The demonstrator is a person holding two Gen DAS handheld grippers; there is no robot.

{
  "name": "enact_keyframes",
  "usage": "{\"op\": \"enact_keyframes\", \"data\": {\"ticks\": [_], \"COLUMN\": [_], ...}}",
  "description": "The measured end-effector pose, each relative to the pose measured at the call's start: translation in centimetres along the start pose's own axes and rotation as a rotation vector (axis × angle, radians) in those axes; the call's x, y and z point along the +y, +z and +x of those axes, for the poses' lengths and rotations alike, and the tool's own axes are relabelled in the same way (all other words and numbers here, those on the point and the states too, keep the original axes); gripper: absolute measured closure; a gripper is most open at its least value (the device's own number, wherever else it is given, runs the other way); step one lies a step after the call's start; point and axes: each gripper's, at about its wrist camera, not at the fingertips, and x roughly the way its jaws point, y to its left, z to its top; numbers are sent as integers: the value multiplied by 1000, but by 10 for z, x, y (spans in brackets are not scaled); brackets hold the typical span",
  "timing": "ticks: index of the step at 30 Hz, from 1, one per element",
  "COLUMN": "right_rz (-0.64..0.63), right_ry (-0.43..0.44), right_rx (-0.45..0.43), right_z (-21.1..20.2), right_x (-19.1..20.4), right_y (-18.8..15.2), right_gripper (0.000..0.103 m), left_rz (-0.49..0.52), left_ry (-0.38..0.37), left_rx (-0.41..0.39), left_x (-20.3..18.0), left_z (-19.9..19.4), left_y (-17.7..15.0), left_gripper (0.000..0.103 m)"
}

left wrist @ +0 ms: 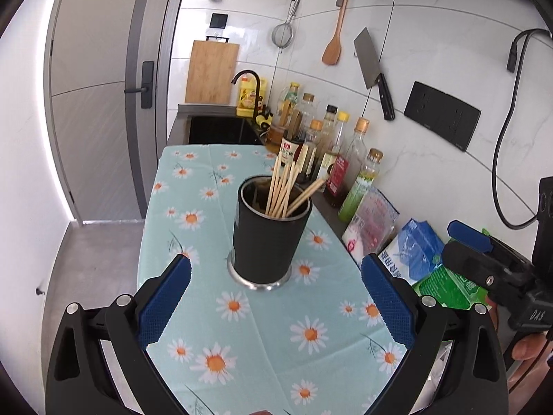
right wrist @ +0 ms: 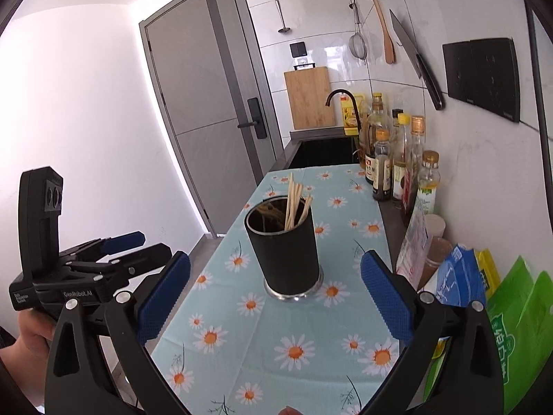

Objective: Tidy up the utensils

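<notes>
The left gripper (left wrist: 276,297) and right gripper (right wrist: 275,295) are hovering spread wide and empty, facing the black chopstick holder (left wrist: 269,233) standing on the daisy tablecloth (left wrist: 249,352), whose tall, loose chopsticks (left wrist: 281,186) risk tipping it if knocked.

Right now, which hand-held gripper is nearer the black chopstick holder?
Roughly level; cannot tell. Left hand-held gripper and right hand-held gripper both sit open, short of the holder, touching nothing.
</notes>
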Motion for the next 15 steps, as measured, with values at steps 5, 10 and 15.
{"op": "enact_keyframes", "data": {"ticks": [5, 10, 15], "right_rz": [8, 25, 5], "right_ry": [15, 16, 11], "right_rx": [27, 63, 101], "right_z": [-1, 3, 6], "right_x": [-7, -14, -13], "right_y": [-16, -32, -48], "right_gripper": [5, 5, 5], "left_rz": [10, 2, -7], "left_ry": [17, 25, 40], "left_rx": [36, 67, 96], "left_x": [-12, -19, -22], "left_z": [5, 11, 14], "left_y": [-16, -33, -50], "left_gripper": [7, 7, 7]}}
